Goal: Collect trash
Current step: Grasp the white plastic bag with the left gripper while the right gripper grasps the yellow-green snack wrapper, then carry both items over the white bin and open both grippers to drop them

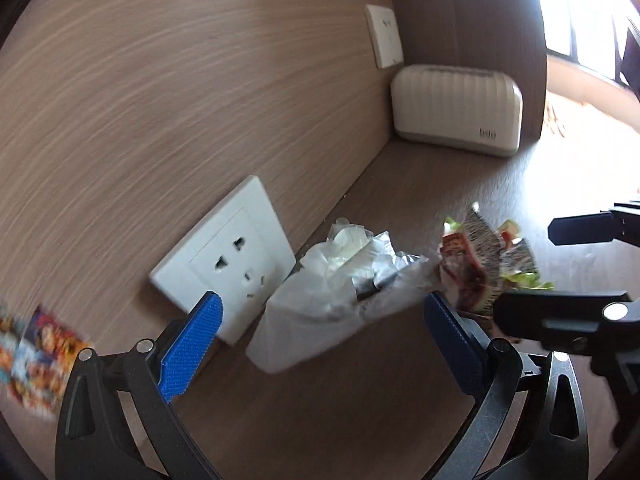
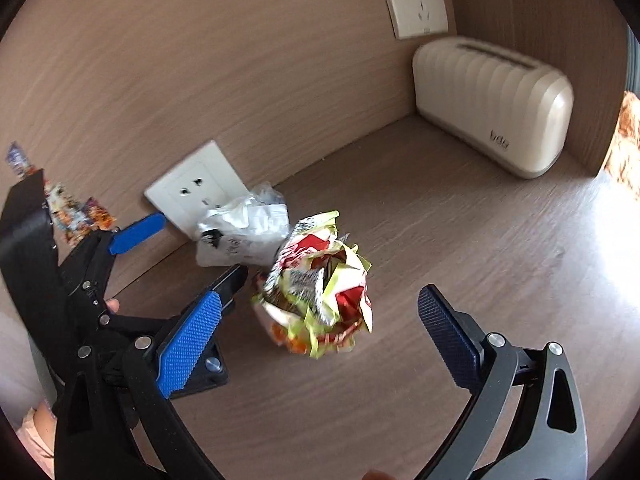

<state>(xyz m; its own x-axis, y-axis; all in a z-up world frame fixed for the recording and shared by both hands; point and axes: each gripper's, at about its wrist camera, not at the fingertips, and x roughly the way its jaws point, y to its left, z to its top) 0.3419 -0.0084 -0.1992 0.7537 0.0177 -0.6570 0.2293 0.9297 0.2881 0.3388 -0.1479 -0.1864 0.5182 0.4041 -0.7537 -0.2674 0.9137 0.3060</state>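
A crumpled white plastic bag (image 1: 340, 280) lies on the wooden desk against the wall, by a socket; it also shows in the right wrist view (image 2: 244, 232). A crumpled red, yellow and green snack wrapper (image 2: 320, 284) lies in front of it, also in the left wrist view (image 1: 484, 264). My left gripper (image 1: 324, 344) is open, its blue fingers either side of the white bag, just short of it. My right gripper (image 2: 320, 328) is open with the wrapper between its fingers, not clamped. The left gripper (image 2: 180, 248) shows at the left of the right wrist view.
A cream ribbed box (image 2: 492, 104) stands in the back corner of the desk (image 2: 480, 260). Two white wall sockets (image 1: 228, 256) (image 2: 416, 0) are on the wood wall. A colourful packet (image 1: 36, 360) is at the far left. Bright light comes from the right.
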